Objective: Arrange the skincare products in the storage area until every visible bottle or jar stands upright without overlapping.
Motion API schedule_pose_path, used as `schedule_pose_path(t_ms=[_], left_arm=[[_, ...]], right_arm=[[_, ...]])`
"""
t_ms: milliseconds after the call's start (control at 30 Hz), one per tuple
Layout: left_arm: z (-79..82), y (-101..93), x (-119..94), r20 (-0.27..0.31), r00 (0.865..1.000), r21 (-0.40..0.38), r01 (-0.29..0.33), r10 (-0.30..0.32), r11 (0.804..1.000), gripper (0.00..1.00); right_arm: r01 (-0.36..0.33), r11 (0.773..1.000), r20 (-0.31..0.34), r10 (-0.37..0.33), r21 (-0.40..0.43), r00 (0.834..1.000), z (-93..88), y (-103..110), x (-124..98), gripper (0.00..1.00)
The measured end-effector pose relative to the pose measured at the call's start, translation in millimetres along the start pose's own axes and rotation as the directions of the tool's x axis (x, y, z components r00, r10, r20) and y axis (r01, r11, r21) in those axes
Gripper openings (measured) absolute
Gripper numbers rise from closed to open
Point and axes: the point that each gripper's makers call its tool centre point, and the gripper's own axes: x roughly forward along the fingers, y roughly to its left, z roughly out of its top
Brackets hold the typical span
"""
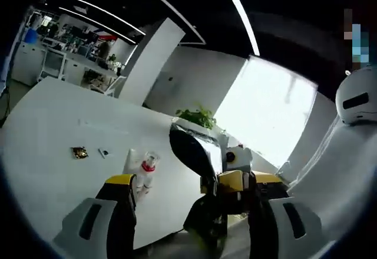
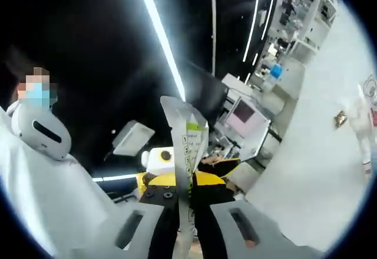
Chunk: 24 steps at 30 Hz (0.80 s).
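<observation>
White laminate forms the worktop (image 1: 53, 170), and both grippers are held in the air off its edge, well apart from the products. In the left gripper view, a clear-wrapped pack of small bottles (image 1: 141, 172), one with a red collar, is seen lying flat towards the near edge of the worktop. A small gold-brown packet (image 1: 79, 152) lies beside it, further in.

The left gripper (image 1: 193, 181) is released, with its jaws spread wide and nothing between them. The right gripper (image 2: 189, 197) is clenched on a flat sachet (image 2: 188, 147), white with a green band and a printed column of marks, which is held upright.

The step in hand is judged to be the carrying of the sachet; no bottle has yet been stood up. The next move would call for the sachet to be brought down over a bare part of the worktop and set clear of the bottle pack. After that, the bottles need to be raised one at a time.

In the right gripper view the bottle pack is cut off at the picture's edge. The number of bottles inside the wrap cannot be made out, and the sachet's print is too small to be read.
</observation>
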Motion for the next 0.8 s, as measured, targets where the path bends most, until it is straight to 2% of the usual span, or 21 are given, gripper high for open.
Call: schedule_pose_path(t_ms=[200,300,367,467,667,800], left_arm=[[-10.7,-12.4,2,-0.024,0.998,-0.057,0.061,-0.062,0.997,0.63],[-14.3,-17.4,2,-0.037,0.996,-0.067,0.084,-0.087,0.994,0.52],[-17.2,-22.1,3,-0.057,0.993,-0.076,0.103,-0.107,0.992,0.38],[-18.2,-13.5,2,-0.064,0.996,-0.075,0.053,-0.058,0.996,0.23],[-14.5,-17.7,2,-0.055,0.997,-0.066,0.059,-0.062,0.996,0.13],[-6.3,-23.0,3,-0.014,0.997,-0.064,0.078,-0.079,0.995,0.06]], right_arm=[[-0.028,0.999,0.013,0.028,0.017,1.000,5.4,4,3,0.07],[-0.024,0.999,0.027,0.024,0.024,0.999,8.4,4,2,0.07],[-0.005,1.000,0.026,0.005,0.018,1.000,8.2,1,0,0.07],[0.004,1.000,0.031,-0.004,0.021,1.000,8.4,1,-1,0.07],[0.053,0.999,0.026,-0.053,-0.004,0.998,12.1,-3,1,0.08],[0.049,0.999,0.039,-0.049,-0.018,0.998,19.5,-1,2,0.09]])
